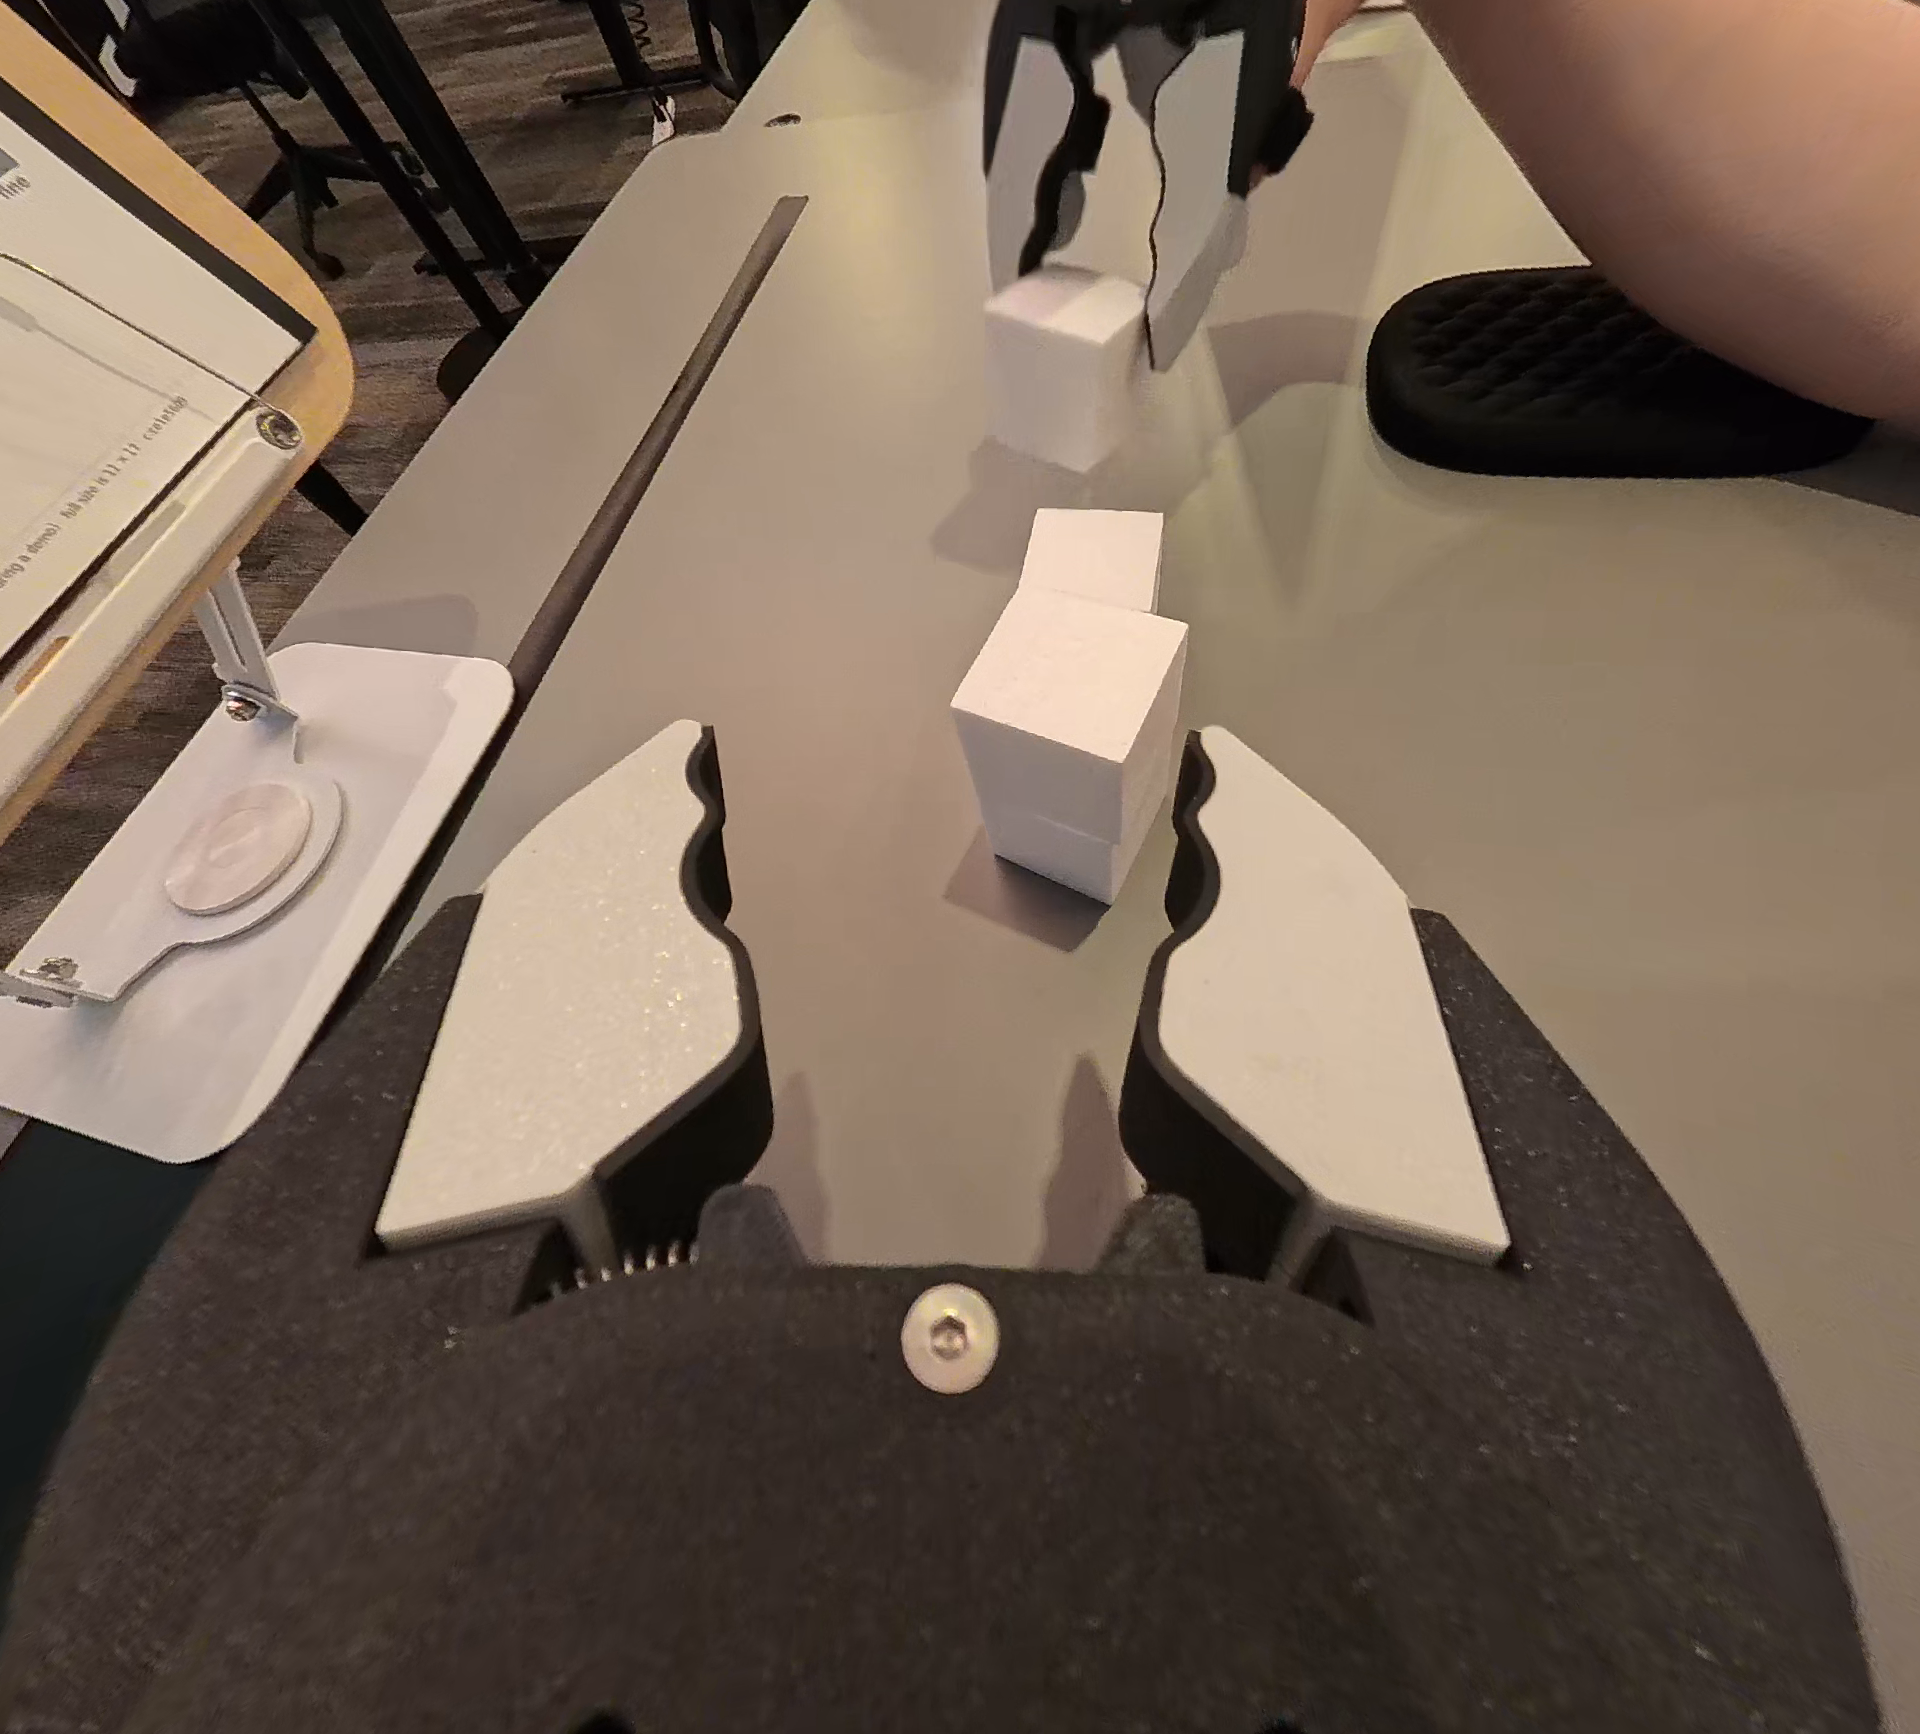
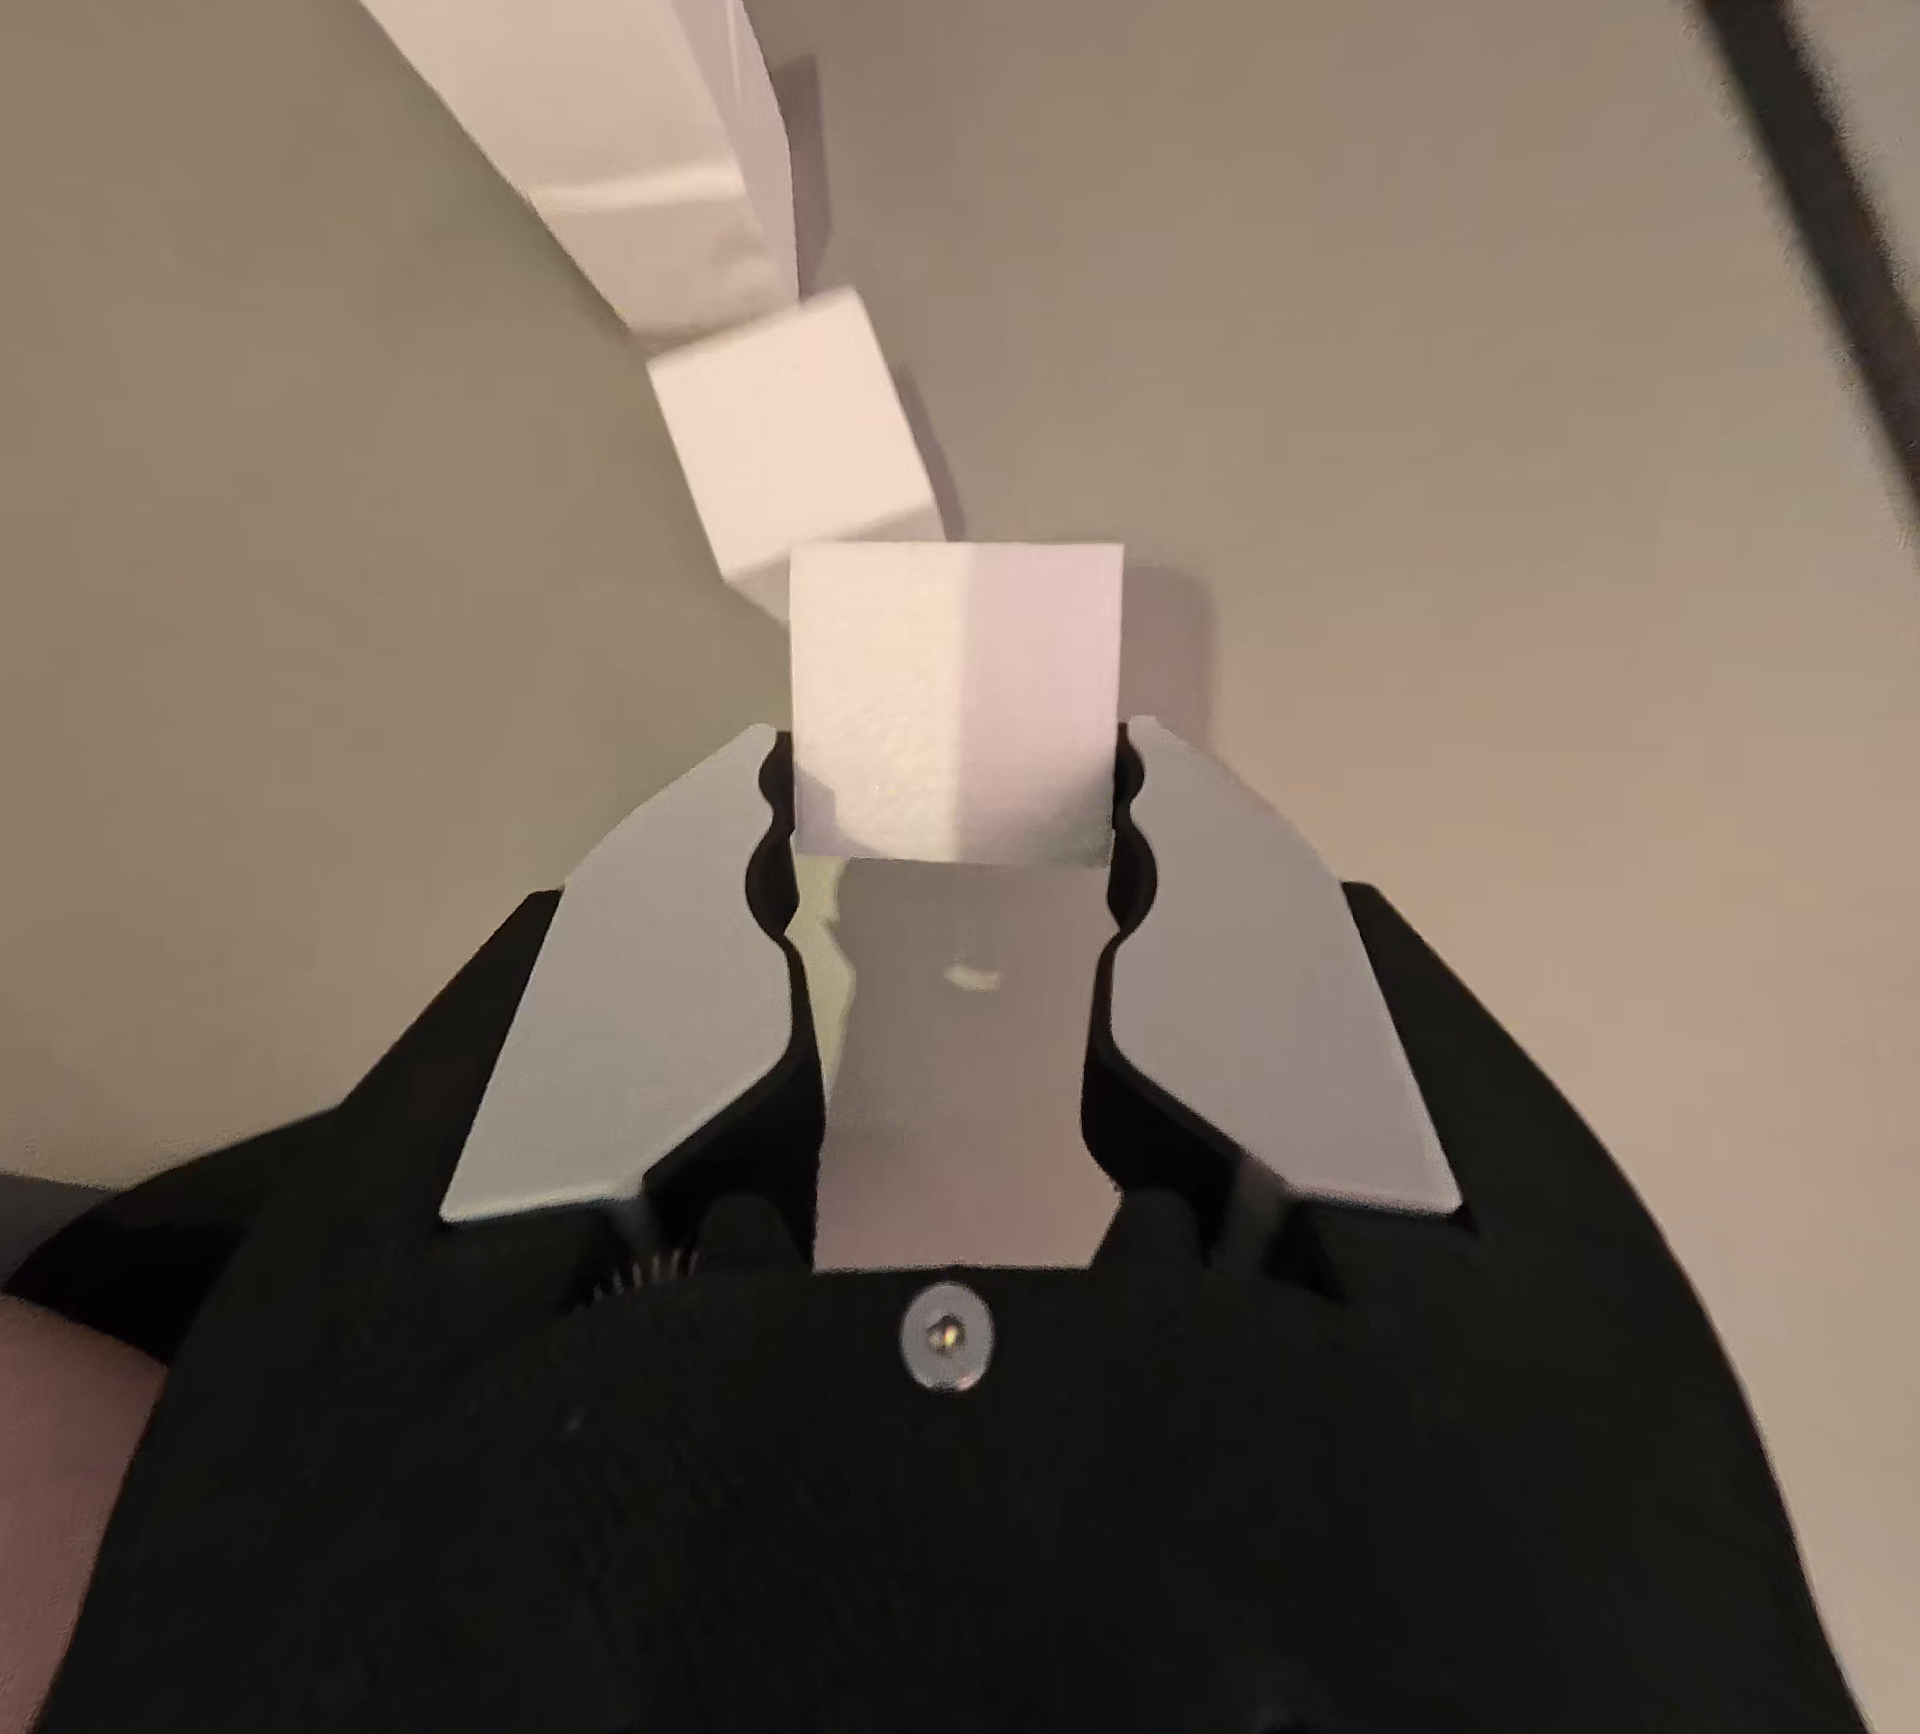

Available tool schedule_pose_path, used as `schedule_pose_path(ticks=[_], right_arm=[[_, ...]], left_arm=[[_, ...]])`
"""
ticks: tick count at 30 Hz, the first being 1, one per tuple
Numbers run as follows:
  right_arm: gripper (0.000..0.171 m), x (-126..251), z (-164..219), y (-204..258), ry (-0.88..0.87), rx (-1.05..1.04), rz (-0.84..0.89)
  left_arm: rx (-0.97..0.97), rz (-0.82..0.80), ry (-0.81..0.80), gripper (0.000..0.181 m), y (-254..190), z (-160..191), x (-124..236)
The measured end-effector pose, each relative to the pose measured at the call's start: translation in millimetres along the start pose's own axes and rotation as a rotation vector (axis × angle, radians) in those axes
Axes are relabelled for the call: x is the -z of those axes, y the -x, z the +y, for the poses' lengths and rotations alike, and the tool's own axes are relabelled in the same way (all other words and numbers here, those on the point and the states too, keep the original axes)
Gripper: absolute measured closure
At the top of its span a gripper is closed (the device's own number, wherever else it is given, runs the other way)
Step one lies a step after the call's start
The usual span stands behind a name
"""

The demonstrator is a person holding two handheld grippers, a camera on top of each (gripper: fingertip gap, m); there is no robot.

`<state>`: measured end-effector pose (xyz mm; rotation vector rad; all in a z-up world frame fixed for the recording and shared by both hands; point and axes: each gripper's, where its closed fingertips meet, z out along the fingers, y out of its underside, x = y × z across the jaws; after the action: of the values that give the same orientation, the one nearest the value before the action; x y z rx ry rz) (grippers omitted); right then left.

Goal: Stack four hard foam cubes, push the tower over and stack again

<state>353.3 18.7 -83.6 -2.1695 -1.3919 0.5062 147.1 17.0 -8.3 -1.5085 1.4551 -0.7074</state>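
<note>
- Closest in, the left gripper [image 1: 951,785] hangs low over the grey table [image 1: 1455,801], jaws spread wide and holding nothing.
- Right at its fingertips stands a two-cube stack [image 1: 1070,749], white foam, one cube sitting squarely on another; it lies nearer the right-hand finger, though I can't tell whether that finger touches it.
- Just behind the stack, a single cube [image 1: 1096,557] rests on the table, very close to the stack or touching it.
- Farther along, the far cube [image 1: 1060,365] sits on the table with the right gripper [image 1: 1107,308] coming down over it from above.
- From the right wrist view, the right gripper [image 2: 954,785] has that far cube [image 2: 956,697] between its fingertips, both inner pads right against the cube's sides; whether it is truly clamped I can't say, the jaws are only partly closed around it.
- Past it in that view, the single cube [image 2: 795,437] and then the two-cube stack [image 2: 582,74] line up toward the top left, blurred.
- Off to the side, a black wrist rest [image 1: 1590,375] lies under the person's forearm [image 1: 1662,126].
- At the table's left edge, a white stand [image 1: 239,905] props up a board with a sheet of paper [image 1: 104,313].
</note>
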Motion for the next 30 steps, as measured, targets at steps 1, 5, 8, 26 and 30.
schedule_pose_path(ticks=[1,5,8,26,30], right_arm=[[0.112,7,-16,0,-0.053,0.028,0.019],[0.112,21,-88,18,-0.228,0.043,0.015],[0.112,17,-126,40,-0.26,0.023,-0.049],[0.112,-44,-131,75,0.116,0.012,-0.169],[0.112,-46,-135,74,0.109,0.026,-0.156]], left_arm=[[0.001,0.0,-0.002,0.098,1,-1,2],[0.006,-0.017,-0.007,0.099,6,-1,7],[0.012,-0.022,-0.007,0.099,9,-1,10],[0.006,-0.035,-0.013,0.101,15,-5,21],[0.006,-0.032,-0.01,0.101,14,-4,22]])
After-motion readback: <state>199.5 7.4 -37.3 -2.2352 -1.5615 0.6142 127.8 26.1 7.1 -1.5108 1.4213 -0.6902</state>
